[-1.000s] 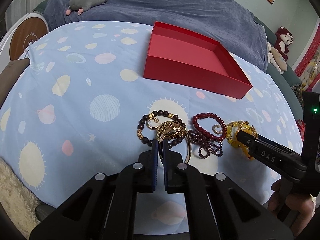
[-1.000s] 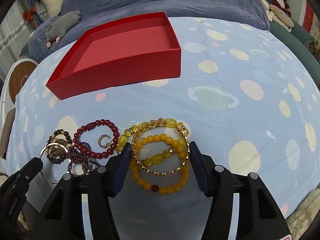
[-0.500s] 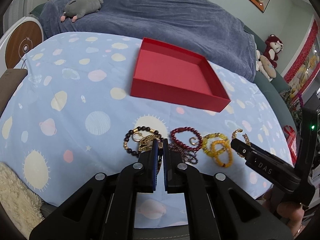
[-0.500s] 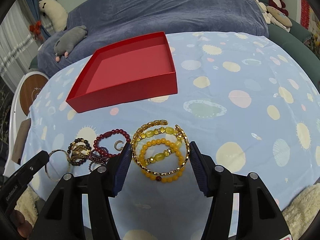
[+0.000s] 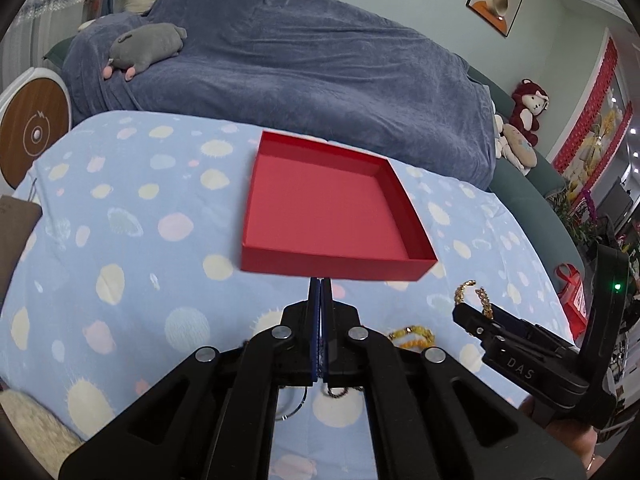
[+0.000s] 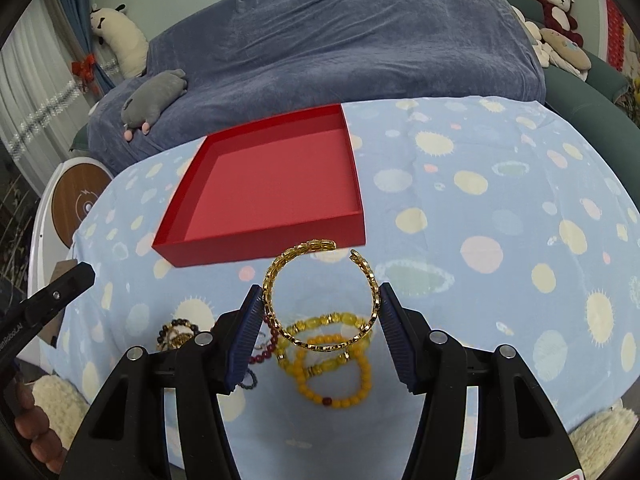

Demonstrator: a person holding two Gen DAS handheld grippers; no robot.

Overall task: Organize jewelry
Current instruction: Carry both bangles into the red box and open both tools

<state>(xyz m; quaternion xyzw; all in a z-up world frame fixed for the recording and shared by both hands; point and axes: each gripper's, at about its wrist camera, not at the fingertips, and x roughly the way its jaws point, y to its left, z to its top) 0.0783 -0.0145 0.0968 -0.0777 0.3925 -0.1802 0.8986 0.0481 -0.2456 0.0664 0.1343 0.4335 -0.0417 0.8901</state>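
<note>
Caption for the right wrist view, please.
Right gripper holds an open gold chain-link bangle above yellow bead bracelets, before an empty red tray.

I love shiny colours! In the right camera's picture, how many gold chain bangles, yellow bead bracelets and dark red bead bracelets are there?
Gold chain-link open bangle, held in the right gripper: 1
Yellow bead bracelets, overlapping on the cloth: 2
Dark red bead bracelet, partly hidden: 1
Total: 4
</note>
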